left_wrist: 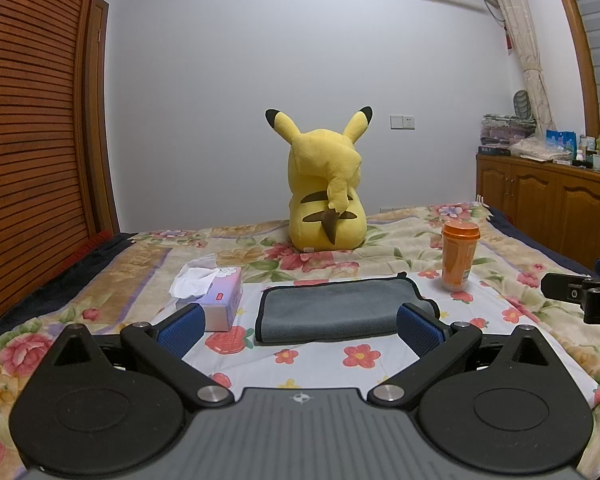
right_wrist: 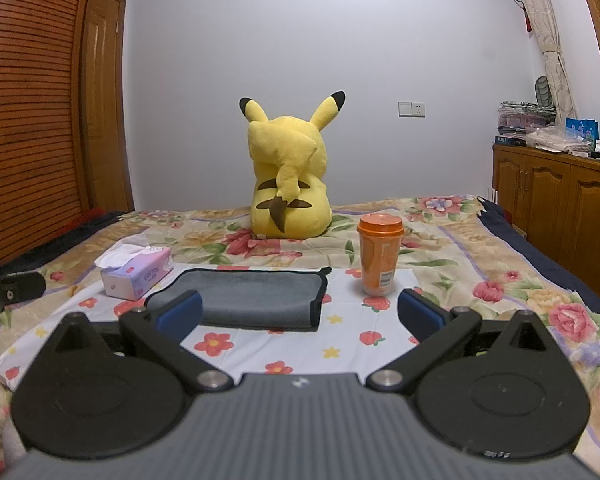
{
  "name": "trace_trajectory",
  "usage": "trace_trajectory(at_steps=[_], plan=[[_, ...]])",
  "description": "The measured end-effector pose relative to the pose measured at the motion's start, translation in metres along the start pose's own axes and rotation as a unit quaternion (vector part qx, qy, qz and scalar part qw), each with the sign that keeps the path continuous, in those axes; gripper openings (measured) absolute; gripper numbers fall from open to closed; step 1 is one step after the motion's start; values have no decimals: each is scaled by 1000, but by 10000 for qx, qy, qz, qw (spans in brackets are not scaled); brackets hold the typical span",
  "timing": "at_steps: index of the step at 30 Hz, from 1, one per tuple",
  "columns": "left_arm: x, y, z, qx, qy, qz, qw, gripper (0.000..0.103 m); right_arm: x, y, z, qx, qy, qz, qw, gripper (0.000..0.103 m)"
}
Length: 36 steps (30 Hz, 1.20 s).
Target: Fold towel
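We hold the left gripper (left_wrist: 300, 326) w/ fingers spread wide, nothing between them; grey towel (left_wrist: 332, 308) lies folded flat on the floral sheet (left_wrist: 320, 364) just ahead, centred btwn the pads. Right gripper (right_wrist: 300, 314) is likewise spread & empty; the towel sits ahead, toward its left finger. Tissue box (right_wrist: 138, 276) left of the towel reads "COTTON". Orange cup (right_wrist: 379, 258) ahead-right; label text too small to read.
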<state>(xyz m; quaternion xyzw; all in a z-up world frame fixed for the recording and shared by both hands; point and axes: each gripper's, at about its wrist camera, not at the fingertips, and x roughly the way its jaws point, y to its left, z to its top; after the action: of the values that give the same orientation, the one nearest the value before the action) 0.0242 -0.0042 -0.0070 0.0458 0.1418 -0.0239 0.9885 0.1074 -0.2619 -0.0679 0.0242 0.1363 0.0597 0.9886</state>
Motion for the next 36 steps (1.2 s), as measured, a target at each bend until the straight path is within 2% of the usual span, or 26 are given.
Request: trace_trajectory(at_steps=[36], plan=[[1, 2, -2, -8, 10, -5, 10000, 103, 0, 1, 0, -3, -3, -3, 10000, 103]])
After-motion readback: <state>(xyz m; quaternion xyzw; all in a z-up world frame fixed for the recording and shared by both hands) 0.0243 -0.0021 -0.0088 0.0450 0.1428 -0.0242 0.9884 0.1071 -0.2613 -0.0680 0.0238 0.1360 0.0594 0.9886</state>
